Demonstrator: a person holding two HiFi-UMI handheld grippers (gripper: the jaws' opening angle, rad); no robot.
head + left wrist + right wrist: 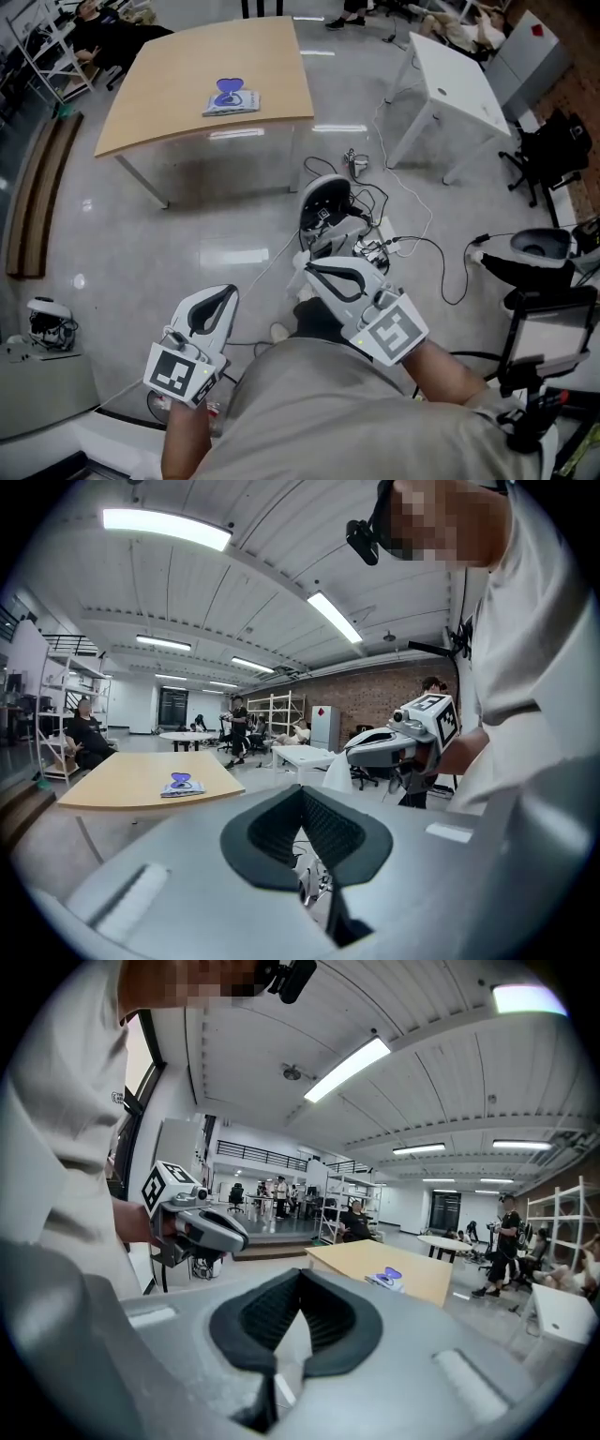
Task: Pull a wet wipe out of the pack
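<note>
The wet wipe pack (232, 99), flat with a purple print, lies on the wooden table (169, 84) far ahead of me. It also shows small in the left gripper view, pack (183, 786), and in the right gripper view, pack (386, 1279). Both grippers are held close to my body, well short of the table. The left gripper (229, 293) has its jaws together with nothing between them, as does the left gripper (302, 791) in its own view. The right gripper (306, 266) is likewise shut and empty, right gripper (301, 1274).
Between me and the table the floor holds tangled cables and white devices (342, 211). A white table (455, 80) stands at the right, a black chair (553, 145) beyond it. A wooden bench (42, 187) runs along the left. Several people are in the background.
</note>
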